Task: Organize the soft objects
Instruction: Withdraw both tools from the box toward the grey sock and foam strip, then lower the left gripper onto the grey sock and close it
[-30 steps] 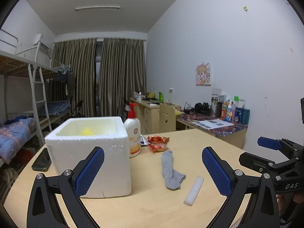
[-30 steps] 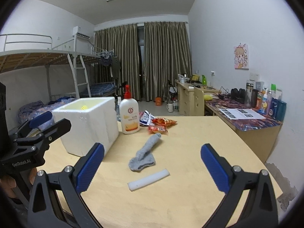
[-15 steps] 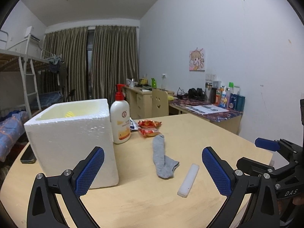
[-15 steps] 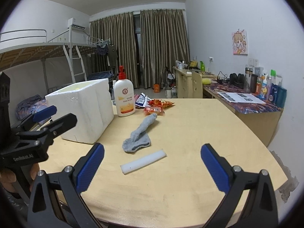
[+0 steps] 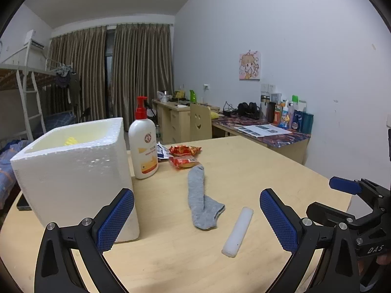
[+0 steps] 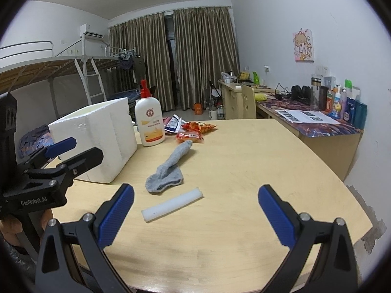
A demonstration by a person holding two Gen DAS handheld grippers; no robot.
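A grey sock [image 5: 200, 200] lies flat in the middle of the round wooden table [image 5: 256, 171]; it also shows in the right wrist view [image 6: 169, 168]. A white foam stick [image 5: 237, 232] lies just in front of it, also in the right wrist view [image 6: 172, 204]. A white foam box [image 5: 73, 173] stands at the left with something yellow [image 5: 69, 141] inside. My left gripper [image 5: 196, 222] is open and empty, hovering near the sock and stick. My right gripper [image 6: 195, 214] is open and empty above the near table edge.
A lotion pump bottle [image 5: 144, 141] stands beside the box. Red snack packets [image 5: 184, 156] lie behind the sock. A dark phone [image 5: 23, 202] lies left of the box. A cluttered desk [image 6: 317, 122] and a bunk bed [image 6: 48, 73] stand beyond.
Both grippers have dropped lower and moved closer to the table. The sock, stick and box have not moved. Both stay open.
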